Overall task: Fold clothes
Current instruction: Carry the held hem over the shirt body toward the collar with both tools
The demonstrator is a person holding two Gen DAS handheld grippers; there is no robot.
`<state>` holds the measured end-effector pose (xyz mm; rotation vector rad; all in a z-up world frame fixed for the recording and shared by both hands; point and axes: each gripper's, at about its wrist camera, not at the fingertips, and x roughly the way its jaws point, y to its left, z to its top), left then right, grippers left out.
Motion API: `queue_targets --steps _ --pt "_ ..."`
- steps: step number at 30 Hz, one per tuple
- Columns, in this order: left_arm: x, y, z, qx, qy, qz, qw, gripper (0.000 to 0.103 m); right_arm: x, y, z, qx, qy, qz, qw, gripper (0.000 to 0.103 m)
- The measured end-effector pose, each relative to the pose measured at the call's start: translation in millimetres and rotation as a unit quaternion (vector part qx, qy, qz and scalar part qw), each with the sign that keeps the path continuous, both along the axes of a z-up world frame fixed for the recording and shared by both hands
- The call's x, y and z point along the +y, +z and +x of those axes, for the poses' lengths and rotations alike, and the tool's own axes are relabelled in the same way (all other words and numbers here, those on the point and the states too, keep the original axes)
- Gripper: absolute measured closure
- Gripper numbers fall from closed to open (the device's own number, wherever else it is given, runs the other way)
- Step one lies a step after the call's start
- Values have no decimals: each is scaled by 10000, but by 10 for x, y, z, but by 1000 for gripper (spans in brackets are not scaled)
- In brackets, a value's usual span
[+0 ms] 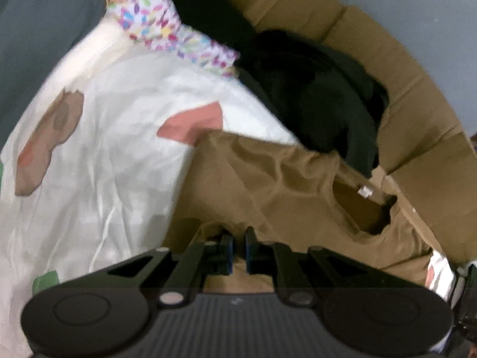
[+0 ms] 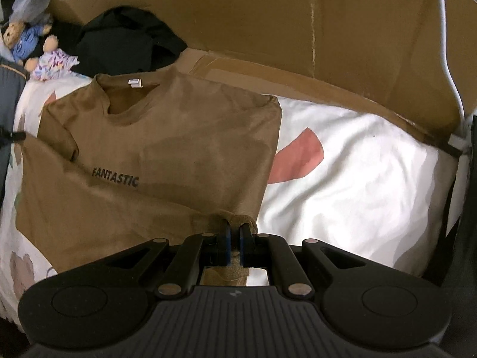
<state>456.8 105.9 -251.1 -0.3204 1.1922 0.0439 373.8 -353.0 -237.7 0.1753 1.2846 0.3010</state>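
White patterned bedsheet point(image 2: 357, 179) (rumpled) bordered by brown cardboard point(image 2: 268, 15) sheets.

Black claw point(image 2: 234, 240) — blue pads, ribbed housing

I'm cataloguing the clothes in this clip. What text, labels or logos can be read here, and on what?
"FANTASTIC": dark capitals on the chest of the brown T-shirt.
White neck tag inside the collar: too small to read.
Small pale mark on the right gripper's body: a logo, no legible letters.
Nothing else carries text.
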Motion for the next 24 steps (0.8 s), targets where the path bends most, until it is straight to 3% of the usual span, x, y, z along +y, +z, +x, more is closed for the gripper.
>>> queue_targets --steps 5,16,24 --pt "18 1 -23 155 2 69 9999 95 -53 -91 52 -104 24 288 9995 98" --pt "272 -156 -35 5 171 -117 9998 95 -208 -229 152 -93 -349 554 9978 98" --pt "379 -316 68 -359 241 -626 9971 95 -190 -164 208 -283 -414 557 9972 98"
